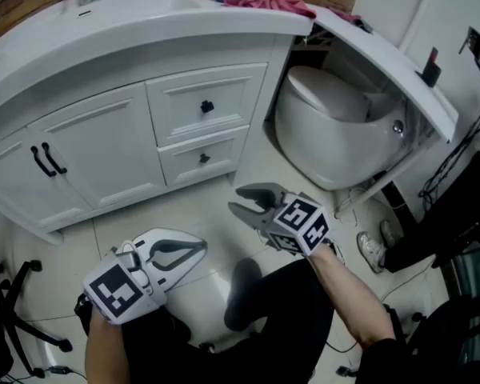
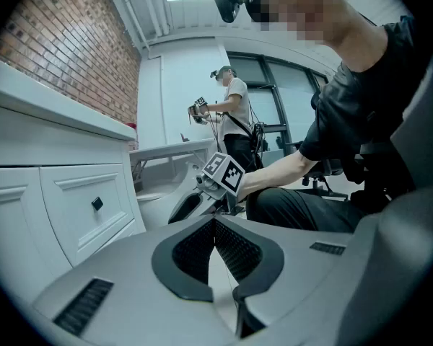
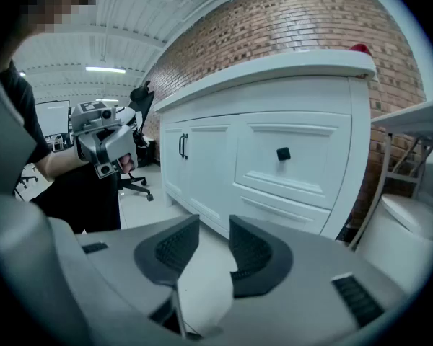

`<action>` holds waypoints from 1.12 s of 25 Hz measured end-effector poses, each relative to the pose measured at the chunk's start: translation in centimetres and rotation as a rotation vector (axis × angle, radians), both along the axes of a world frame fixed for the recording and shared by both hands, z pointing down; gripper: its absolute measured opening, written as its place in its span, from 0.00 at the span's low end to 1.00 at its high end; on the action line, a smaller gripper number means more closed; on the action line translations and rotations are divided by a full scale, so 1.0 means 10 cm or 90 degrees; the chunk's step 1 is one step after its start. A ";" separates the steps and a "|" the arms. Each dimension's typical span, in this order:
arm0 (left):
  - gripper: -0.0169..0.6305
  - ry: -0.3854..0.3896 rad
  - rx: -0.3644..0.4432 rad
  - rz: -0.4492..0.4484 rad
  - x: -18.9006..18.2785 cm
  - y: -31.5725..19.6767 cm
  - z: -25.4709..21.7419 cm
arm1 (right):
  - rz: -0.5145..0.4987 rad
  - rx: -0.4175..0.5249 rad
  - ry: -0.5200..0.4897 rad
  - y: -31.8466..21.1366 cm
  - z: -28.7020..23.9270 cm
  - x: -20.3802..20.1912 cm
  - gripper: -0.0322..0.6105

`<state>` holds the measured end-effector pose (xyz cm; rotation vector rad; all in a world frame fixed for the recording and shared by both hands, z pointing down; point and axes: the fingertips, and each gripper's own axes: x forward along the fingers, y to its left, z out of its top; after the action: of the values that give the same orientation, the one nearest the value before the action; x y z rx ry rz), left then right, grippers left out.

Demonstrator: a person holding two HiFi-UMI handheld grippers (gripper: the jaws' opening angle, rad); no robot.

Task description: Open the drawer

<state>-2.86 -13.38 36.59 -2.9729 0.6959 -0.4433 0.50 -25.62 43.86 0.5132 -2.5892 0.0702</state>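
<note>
Nearest the lens, low in the head view, hung my two grippers. My left gripper [image 1: 202, 248], at the lower left of the frame, had its jaws closed tip to tip on nothing. My right gripper [image 1: 234, 199], just right of centre, held its jaws parted with nothing between them, and its nose tipped down toward the white vanity [image 1: 104, 158].

Beyond it, up the frame, the upper drawer [image 1: 224, 94] sat shut, flush with the cabinet front. Its small black knob [image 1: 206, 106] was well apart from either gripper. A lower drawer [image 1: 202, 157] sat beneath it, and a toilet [image 1: 336, 126] stood off to the right.

I judged I was only at the approach, with no contact made. Next I would need to carry the parted right jaws up to that knob, straddle it squarely, close on it, then draw straight back out from the cabinet face.
</note>
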 end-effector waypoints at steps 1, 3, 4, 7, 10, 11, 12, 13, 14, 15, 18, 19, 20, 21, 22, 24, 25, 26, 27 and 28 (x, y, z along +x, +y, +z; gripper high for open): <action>0.03 0.003 -0.002 -0.002 0.00 0.00 0.00 | -0.002 -0.006 0.009 -0.01 0.05 -0.02 0.31; 0.03 0.005 -0.005 -0.005 0.00 -0.02 0.00 | -0.005 -0.018 0.025 -0.04 0.14 -0.06 0.32; 0.03 0.005 -0.006 -0.006 -0.01 -0.03 0.00 | -0.004 -0.025 0.032 -0.07 0.19 -0.09 0.32; 0.03 0.003 -0.013 -0.011 -0.03 -0.06 0.02 | 0.012 -0.036 0.056 -0.24 0.36 -0.15 0.32; 0.03 -0.001 -0.018 -0.016 -0.05 -0.09 0.05 | 0.042 -0.043 0.070 -0.49 0.52 -0.13 0.32; 0.03 -0.002 -0.019 -0.019 -0.06 -0.10 0.05 | 0.052 -0.048 0.074 -0.57 0.57 -0.12 0.32; 0.03 -0.002 -0.021 -0.022 -0.07 -0.11 0.06 | 0.060 -0.055 0.079 -0.65 0.64 -0.11 0.32; 0.03 -0.002 -0.022 -0.026 -0.08 -0.13 0.06 | 0.065 -0.062 0.087 -0.73 0.71 -0.10 0.32; 0.03 -0.001 -0.025 -0.030 -0.09 -0.14 0.06 | 0.069 -0.068 0.096 -0.80 0.78 -0.10 0.32; 0.03 -0.001 -0.027 -0.033 -0.09 -0.16 0.07 | 0.072 -0.071 0.103 -0.87 0.85 -0.10 0.32; 0.03 0.001 -0.035 -0.043 -0.09 -0.21 0.07 | 0.082 -0.072 0.113 -1.10 1.01 -0.16 0.32; 0.03 0.001 -0.037 -0.045 -0.09 -0.22 0.08 | 0.084 -0.071 0.112 -1.17 1.05 -0.20 0.32; 0.03 0.000 -0.038 -0.046 -0.09 -0.23 0.09 | 0.086 -0.071 0.111 -1.24 1.08 -0.23 0.32; 0.03 0.001 -0.039 -0.048 -0.09 -0.24 0.09 | 0.087 -0.075 0.111 -1.29 1.12 -0.27 0.32; 0.03 0.001 -0.040 -0.050 -0.09 -0.25 0.10 | 0.088 -0.083 0.110 -1.34 1.17 -0.31 0.32; 0.03 0.002 -0.042 -0.058 -0.12 -0.29 0.10 | 0.092 -0.098 0.104 -1.41 1.22 -0.41 0.32; 0.03 0.003 -0.044 -0.063 -0.13 -0.31 0.11 | 0.094 -0.103 0.097 -1.45 1.24 -0.47 0.32; 0.03 0.005 -0.047 -0.069 -0.15 -0.33 0.11 | 0.098 -0.109 0.090 -1.49 1.26 -0.51 0.32; 0.03 0.007 -0.051 -0.076 -0.16 -0.35 0.11 | 0.104 -0.120 0.086 -1.53 1.30 -0.54 0.34; 0.03 0.009 -0.054 -0.081 -0.18 -0.37 0.12 | 0.112 -0.134 0.084 -1.57 1.35 -0.56 0.36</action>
<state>-4.63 -17.06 37.76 -3.0243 0.8941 -0.4712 -5.15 -41.28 57.39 0.6418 -2.3692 0.3519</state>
